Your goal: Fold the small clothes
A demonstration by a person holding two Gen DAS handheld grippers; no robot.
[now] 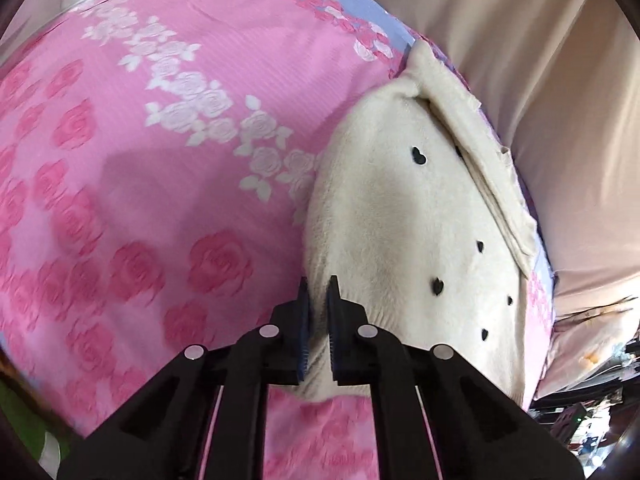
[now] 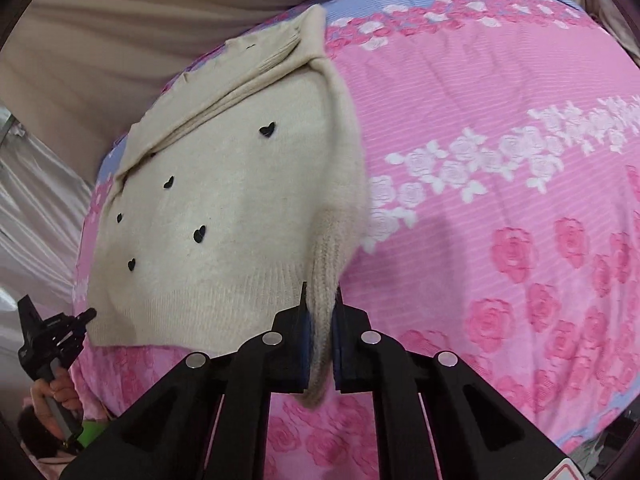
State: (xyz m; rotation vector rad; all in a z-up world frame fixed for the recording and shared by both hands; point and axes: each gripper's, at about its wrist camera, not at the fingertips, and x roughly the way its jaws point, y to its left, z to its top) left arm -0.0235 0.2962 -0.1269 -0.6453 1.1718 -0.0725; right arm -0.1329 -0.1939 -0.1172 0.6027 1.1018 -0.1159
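A cream knit sweater (image 1: 408,216) with small black hearts lies on the pink rose bedsheet (image 1: 160,160); it also shows in the right wrist view (image 2: 224,232). One sleeve is folded across its far side. My left gripper (image 1: 319,284) sits over the sweater's near left edge, jaws nearly closed with cream knit in the narrow gap. My right gripper (image 2: 321,292) is shut on the ribbed cuff of the other sleeve (image 2: 326,280), which hangs down between the fingers. The left gripper also shows in the right wrist view (image 2: 86,314), at the sweater's bottom left corner.
The bedsheet (image 2: 500,160) has a blue band with roses along its far edge. Beige curtain fabric (image 1: 520,40) hangs behind the bed. A hand (image 2: 56,396) holds the left gripper's handle. Clutter (image 1: 580,420) shows at the lower right beyond the bed.
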